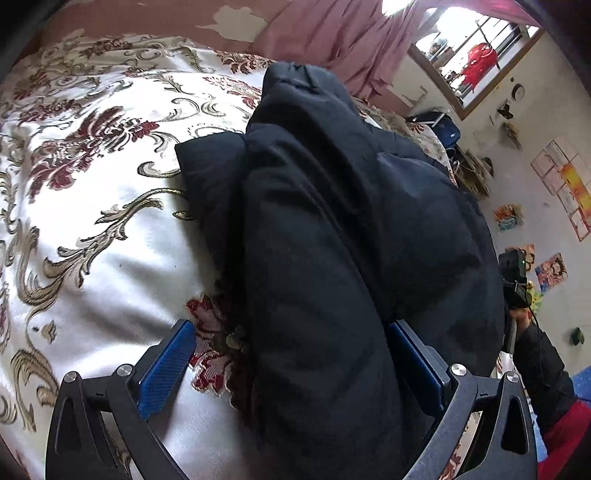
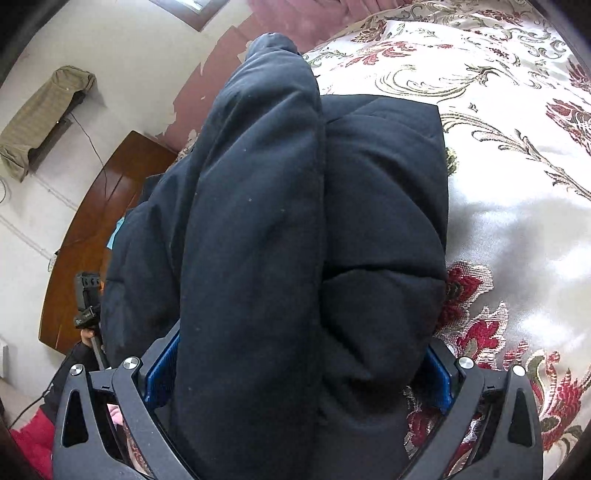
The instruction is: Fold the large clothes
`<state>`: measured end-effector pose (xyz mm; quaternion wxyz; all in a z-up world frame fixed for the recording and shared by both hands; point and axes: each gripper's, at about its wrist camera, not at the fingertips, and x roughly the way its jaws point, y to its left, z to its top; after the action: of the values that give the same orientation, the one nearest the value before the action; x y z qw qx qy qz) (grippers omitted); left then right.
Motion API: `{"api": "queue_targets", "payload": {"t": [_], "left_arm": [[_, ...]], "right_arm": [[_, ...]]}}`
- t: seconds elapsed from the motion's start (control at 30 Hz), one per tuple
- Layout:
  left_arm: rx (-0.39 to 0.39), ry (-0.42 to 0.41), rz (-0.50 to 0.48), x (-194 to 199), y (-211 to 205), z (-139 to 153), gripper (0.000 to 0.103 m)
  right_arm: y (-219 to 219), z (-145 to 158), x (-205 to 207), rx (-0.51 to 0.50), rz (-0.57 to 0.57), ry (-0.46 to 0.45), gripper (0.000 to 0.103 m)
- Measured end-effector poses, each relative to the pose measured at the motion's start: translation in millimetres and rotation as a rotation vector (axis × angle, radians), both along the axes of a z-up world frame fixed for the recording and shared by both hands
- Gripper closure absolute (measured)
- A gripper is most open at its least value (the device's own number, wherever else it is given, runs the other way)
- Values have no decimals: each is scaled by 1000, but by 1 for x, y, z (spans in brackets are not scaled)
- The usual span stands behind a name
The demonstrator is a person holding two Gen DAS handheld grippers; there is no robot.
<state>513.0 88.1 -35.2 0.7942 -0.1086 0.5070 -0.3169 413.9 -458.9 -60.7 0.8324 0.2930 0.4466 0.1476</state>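
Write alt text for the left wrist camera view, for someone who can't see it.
A bulky dark padded jacket lies bunched on a cream bedspread with red and gold floral patterns, passing between the wide-apart blue-padded fingers of the left gripper. Behind it are pink curtains and a bright window.

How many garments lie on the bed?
1: a dark padded jacket lies bundled on the floral bedspread, its bulk running between both grippers' fingers. More could be hidden beneath it.
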Motion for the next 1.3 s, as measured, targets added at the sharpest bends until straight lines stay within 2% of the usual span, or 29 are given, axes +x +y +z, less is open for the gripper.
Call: {"api": "queue_targets", "payload": {"t": [0.1, 0.23, 0.27, 0.3, 0.33, 0.4, 0.43, 0.5, 0.6, 0.73, 0.83, 1.07, 1.23, 1.3], "left_arm": [[-40, 37, 24, 10, -1, -5, 0], [-28, 53, 10, 8, -7, -1, 2], [-47, 65, 11, 5, -7, 3, 16], [-68, 71, 7, 2, -8, 6, 37], [-90, 82, 4, 0, -8, 9, 44], [-78, 86, 36, -5, -9, 15, 56], [-77, 92, 52, -5, -10, 15, 59], [-102, 118, 97, -7, -10, 16, 71], [-96, 106, 146, -15, -14, 28, 81], [-30, 43, 127, -33, -29, 60, 84], [13, -6, 97, -55, -37, 91, 85], [-2, -38, 117, -97, -27, 140, 85], [3, -64, 118, -131, -18, 153, 85], [3, -53, 134, -139, -13, 146, 85]], "right_arm": [[-10, -5, 0, 10, 1, 5, 1], [-11, 1, 4, -1, 3, 44, 3], [-8, 5, 4, -3, 10, 63, 16], [-8, 8, 3, 0, 9, 72, 30], [-7, 15, 1, -4, -1, 79, 36], [-3, 27, -3, -31, 0, 75, 52], [0, 32, -5, -42, -3, 78, 54], [5, 39, -8, -60, -12, 73, 62], [12, 52, -16, -79, -52, 52, 70], [26, 79, -31, -103, -94, 63, 75], [35, 106, -48, -133, -80, 38, 77], [48, 173, -100, -184, -56, -51, 78], [46, 196, -129, -205, -37, -82, 78], [50, 194, -134, -210, -35, -80, 78]]}}
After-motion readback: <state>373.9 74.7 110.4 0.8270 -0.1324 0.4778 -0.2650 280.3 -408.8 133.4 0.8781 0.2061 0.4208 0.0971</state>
